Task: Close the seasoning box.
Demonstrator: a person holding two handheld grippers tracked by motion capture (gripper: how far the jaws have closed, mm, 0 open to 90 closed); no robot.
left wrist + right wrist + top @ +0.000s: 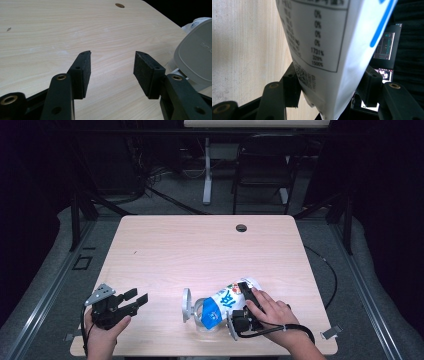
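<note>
Pouch (227, 302) probably right of lid (186, 304)

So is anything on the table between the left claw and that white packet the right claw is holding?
Nothing visible. The left claw stands open over bare table, and only wood lies between it and the packet. The right claw grips the packet at its far side, out of that path.

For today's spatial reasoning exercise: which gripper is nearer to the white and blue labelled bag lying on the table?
Right. The right gripper has its fingers around the labelled bag; the left gripper sits open, apart from it, off to its left.
</note>
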